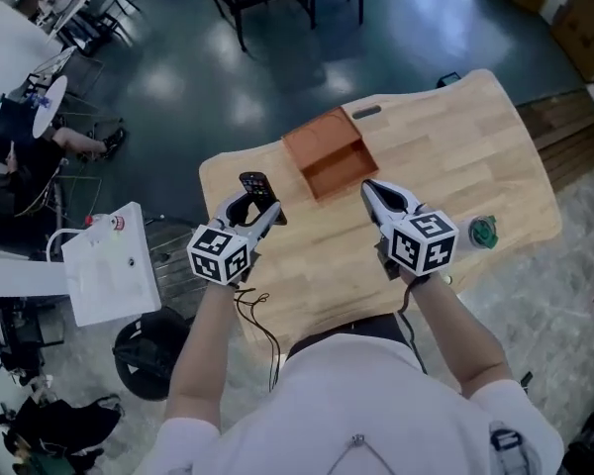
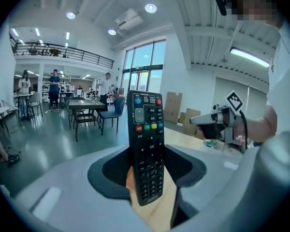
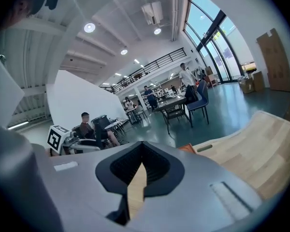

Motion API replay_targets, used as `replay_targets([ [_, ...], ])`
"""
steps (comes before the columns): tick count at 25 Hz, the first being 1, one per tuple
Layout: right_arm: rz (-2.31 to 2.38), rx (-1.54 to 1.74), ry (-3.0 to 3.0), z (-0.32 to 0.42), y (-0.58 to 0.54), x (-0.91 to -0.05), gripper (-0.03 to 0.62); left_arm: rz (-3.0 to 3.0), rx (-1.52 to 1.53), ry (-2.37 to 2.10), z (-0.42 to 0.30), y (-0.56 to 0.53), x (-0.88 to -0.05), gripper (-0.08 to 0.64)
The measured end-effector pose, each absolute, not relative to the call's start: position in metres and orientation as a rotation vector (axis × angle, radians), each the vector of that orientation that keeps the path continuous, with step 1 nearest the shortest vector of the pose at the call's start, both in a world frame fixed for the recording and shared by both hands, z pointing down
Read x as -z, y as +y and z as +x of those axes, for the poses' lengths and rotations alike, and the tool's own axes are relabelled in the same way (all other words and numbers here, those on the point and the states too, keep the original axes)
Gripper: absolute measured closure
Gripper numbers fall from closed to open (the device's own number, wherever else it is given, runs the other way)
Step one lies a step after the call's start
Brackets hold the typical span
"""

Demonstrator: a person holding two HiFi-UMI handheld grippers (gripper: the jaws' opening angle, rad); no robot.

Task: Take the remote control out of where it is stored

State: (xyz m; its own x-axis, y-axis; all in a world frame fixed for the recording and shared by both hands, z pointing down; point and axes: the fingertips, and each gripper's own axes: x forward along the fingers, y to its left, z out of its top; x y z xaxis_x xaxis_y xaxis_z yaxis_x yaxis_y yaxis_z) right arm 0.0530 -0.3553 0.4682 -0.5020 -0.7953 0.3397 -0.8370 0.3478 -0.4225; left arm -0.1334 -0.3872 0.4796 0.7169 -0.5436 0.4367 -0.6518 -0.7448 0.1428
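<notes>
We see the brown box (image 1: 327,154) standing open-topped on the wooden table (image 1: 495,146), with the remote control (image 1: 256,187) outside it, off to its left. Our left gripper (image 1: 261,204) pinches the remote's lower half between its jaws. Our right gripper (image 1: 369,187) has its jaws pressed together on nothing, just beside the box's near corner

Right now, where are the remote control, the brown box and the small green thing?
remote control (image 2: 146,149): left gripper view, middle of its button face.
brown box (image 1: 315,142): head view, its flat upper surface.
small green thing (image 1: 483,233): head view, its middle.
</notes>
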Motion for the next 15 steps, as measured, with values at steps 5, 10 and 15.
replay_targets([
  [5, 1.42, -0.793, -2.566, 0.012, -0.358, -0.457, 0.565, 2.609, -0.399, -1.06, -0.17, -0.354, -0.454, 0.342],
  [10, 1.369, -0.737, -2.582, -0.014, -0.362, -0.451, 0.565, 2.588, -0.323, -1.128, -0.193, -0.341, -0.438, 0.342],
  [15, 1.344, -0.708, -2.583, -0.024, -0.363, -0.45, 0.566, 2.588, -0.295, -1.141, -0.201, -0.335, -0.433, 0.342],
])
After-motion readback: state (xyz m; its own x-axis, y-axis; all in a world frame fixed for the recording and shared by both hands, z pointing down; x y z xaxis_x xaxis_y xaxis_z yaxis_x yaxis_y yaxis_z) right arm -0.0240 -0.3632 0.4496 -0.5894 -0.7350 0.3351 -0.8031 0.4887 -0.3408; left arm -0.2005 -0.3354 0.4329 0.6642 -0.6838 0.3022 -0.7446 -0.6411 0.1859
